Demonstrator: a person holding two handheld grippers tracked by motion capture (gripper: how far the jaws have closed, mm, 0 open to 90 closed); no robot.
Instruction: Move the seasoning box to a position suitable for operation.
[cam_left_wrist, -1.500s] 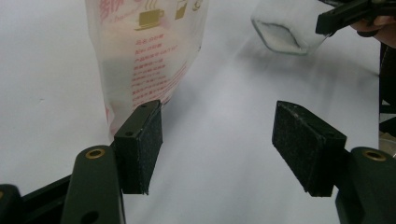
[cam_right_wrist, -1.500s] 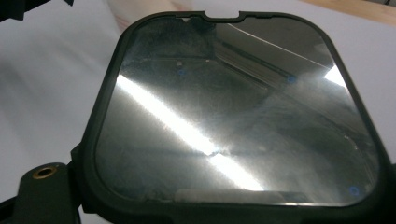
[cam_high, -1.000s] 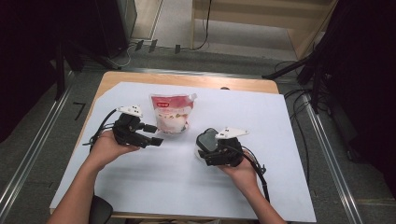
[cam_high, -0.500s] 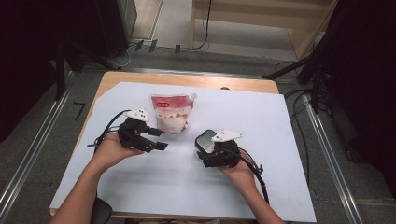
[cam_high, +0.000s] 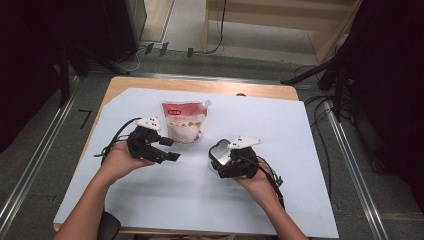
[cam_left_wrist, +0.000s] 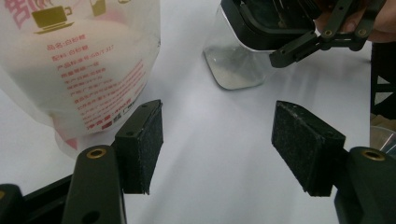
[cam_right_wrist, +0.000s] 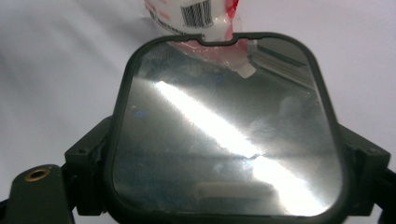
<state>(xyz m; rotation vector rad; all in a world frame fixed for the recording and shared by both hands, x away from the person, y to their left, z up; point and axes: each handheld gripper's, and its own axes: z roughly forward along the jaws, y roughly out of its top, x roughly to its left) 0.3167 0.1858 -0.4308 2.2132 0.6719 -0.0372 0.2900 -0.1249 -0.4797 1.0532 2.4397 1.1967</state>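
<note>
A red and white spouted pouch (cam_high: 184, 122) stands at the middle of the white sheet (cam_high: 300, 150). My left gripper (cam_high: 171, 149) is open just to its near left, nothing between the pads. In the left gripper view the pouch (cam_left_wrist: 79, 65) is beside the left pad (cam_left_wrist: 140, 140) and the left gripper (cam_left_wrist: 224, 140) gapes wide. My right gripper (cam_high: 220, 161) is shut on a clear container (cam_high: 219, 152) with a black-rimmed lid, held tilted near the sheet. That container (cam_left_wrist: 238, 65) lies ahead of the left jaws. The shiny lid (cam_right_wrist: 224, 126) sits in my right gripper (cam_right_wrist: 226, 163), with the pouch (cam_right_wrist: 191, 14) beyond.
The sheet covers most of a wooden table (cam_high: 200, 85) whose far edge shows bare. Metal rails (cam_high: 35, 165) run along both sides on the floor. Cables (cam_high: 320, 125) trail off the right side. Open sheet lies to the right and in front of both hands.
My left gripper has come a little nearer and to the right, closer to the pouch's base. The right gripper with the container has barely shifted.
</note>
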